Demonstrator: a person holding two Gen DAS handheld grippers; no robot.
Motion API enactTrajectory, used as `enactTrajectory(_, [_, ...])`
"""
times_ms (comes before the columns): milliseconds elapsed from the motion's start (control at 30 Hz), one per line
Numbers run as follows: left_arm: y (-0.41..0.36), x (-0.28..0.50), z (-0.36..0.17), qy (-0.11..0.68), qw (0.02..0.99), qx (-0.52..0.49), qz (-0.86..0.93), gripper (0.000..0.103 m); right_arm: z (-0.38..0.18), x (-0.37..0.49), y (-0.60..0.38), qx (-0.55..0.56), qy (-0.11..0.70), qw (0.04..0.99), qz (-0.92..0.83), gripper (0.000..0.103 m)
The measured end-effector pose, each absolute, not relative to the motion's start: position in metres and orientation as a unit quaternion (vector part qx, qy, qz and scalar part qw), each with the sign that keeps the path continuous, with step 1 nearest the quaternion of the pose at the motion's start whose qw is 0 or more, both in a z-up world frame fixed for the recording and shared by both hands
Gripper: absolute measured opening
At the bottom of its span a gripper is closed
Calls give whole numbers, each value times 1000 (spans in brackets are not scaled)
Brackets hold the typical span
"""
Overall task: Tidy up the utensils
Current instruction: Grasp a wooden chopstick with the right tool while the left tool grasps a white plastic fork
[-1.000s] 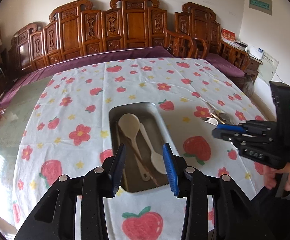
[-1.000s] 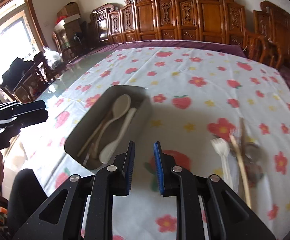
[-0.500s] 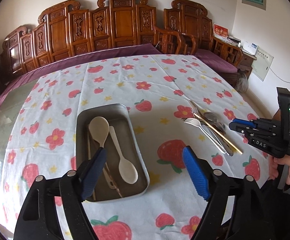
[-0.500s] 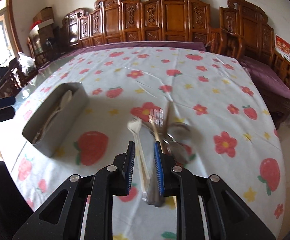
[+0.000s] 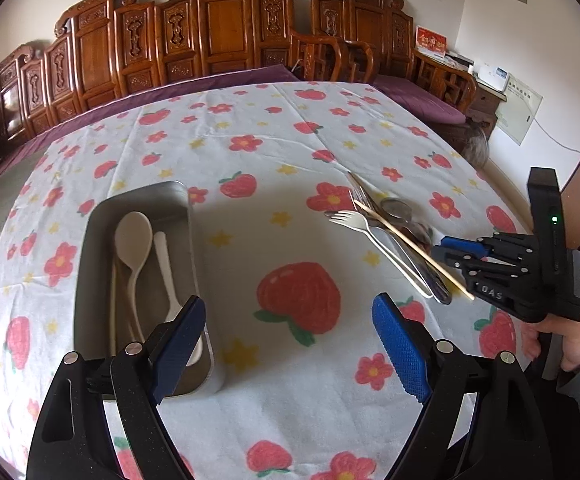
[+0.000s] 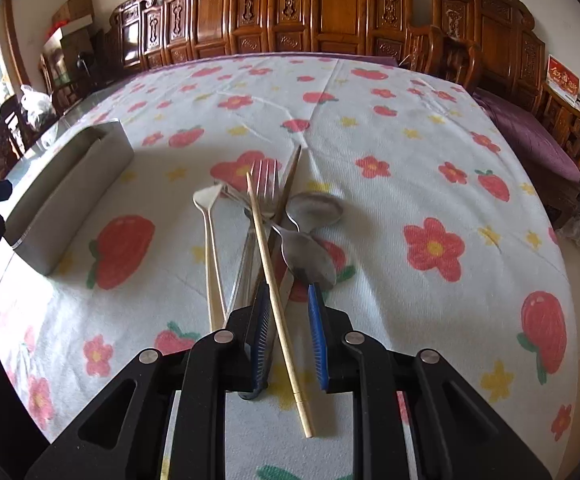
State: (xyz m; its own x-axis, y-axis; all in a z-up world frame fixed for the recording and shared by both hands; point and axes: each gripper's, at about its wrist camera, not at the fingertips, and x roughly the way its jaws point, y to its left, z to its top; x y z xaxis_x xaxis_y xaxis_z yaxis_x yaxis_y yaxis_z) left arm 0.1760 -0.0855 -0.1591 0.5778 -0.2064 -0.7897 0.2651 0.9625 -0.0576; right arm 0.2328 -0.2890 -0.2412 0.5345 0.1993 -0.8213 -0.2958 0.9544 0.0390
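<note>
Your right gripper [image 6: 288,332] sat low over the loose pile w/ its jaws at a narrow gap, straddling the pale chopstick [image 6: 280,308] but not yet pinching it; a sliver of space showed on either side. I judged that as lining up a pick, since that stick lay on top of the heap and was the easiest to lift clear w/o dragging the rest.

Your left gripper [image 5: 290,344] hung wide apart and held nothing, parked just above the near end of the metal tray [image 5: 138,200], prob. waiting out of the way.

The pile lay on the strawberry tablecloth [image 6: 430,140], well apart from the tray: white plastic fork [image 6: 210,240], metal fork [image 6: 264,188], two metal spoons [image 6: 310,236], a darker stick beneath. The tray already held two white spoons [image 5: 134,240] lengthwise, plus what looked like sticks.

The chopstick's long axis ran nearly straight along your right gripper's fingers, butt end toward you, tip away across the metal fork's tines. That meant the pads would close across its width, a thin target.
</note>
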Motion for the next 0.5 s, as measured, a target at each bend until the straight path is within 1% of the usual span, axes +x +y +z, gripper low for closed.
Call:
enactTrajectory(267, [-99, 173, -172, 454, 880, 36, -136, 82, -249, 234, -293, -37, 479, 864, 152, 21])
enactTrajectory(300, [-100, 174, -173, 455, 879, 37, -136, 82, -249, 233, -293, -35, 479, 863, 156, 19])
enactTrajectory(333, [-102, 174, -173, 455, 879, 39, -137, 82, -249, 234, -292, -33, 480, 862, 160, 11])
enactTrajectory(367, [-104, 174, -174, 456, 878, 41, -138, 82, -249, 233, -291, -34, 480, 861, 164, 9])
enactTrajectory(500, [-110, 177, -179, 461, 875, 49, -139, 82, -248, 230, -286, -45, 478, 861, 170, 7])
